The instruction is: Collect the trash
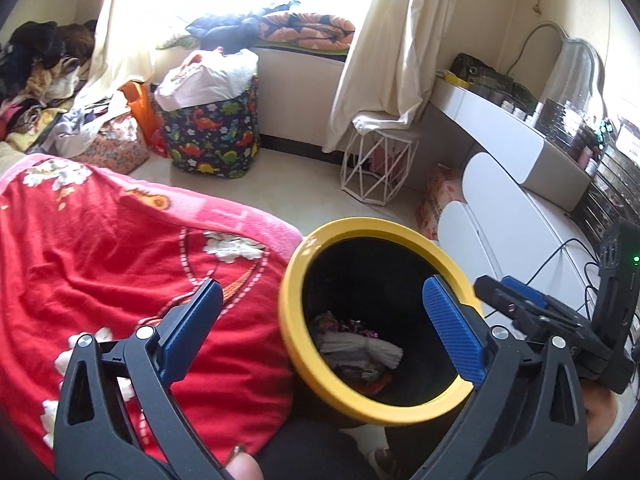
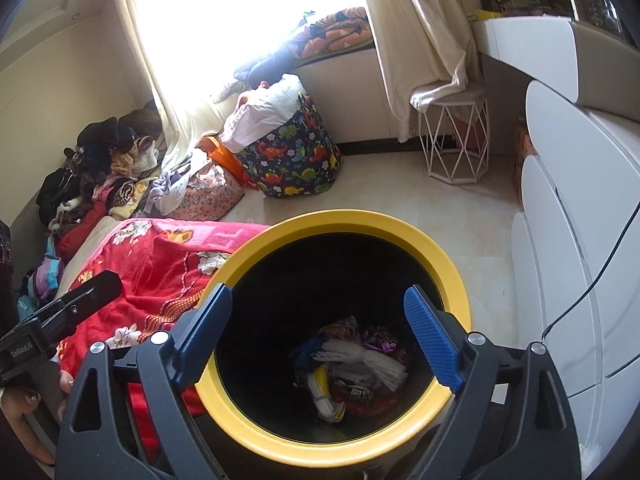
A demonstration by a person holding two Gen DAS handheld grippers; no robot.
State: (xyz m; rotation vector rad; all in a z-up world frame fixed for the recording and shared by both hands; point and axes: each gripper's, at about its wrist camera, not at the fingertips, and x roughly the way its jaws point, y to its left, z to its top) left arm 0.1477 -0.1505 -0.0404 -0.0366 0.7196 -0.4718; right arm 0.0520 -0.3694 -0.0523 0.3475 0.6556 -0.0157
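A black trash bin with a yellow rim [image 1: 298,364] [image 2: 256,248] stands on the floor beside the bed. At its bottom lies trash [image 1: 360,350] [image 2: 360,364]: white paper strips, a yellow packet and shiny purple wrappers. My left gripper [image 1: 320,304] hovers over the bin's left rim, jaws wide open with nothing between the blue pads. My right gripper [image 2: 318,308] hangs straight above the bin's mouth, also open and empty. Each gripper shows in the other's view: the right gripper [image 1: 516,296] at the right edge, the left gripper [image 2: 96,284] at the left with a hand [image 2: 24,412] below it.
A red flowered blanket [image 1: 120,280] [image 2: 160,264] covers the bed left of the bin. A dinosaur-print hamper [image 1: 212,136] [image 2: 296,156], a white wire stool [image 1: 376,168] [image 2: 456,144] and a white dresser [image 1: 520,208] [image 2: 580,240] stand around the open floor.
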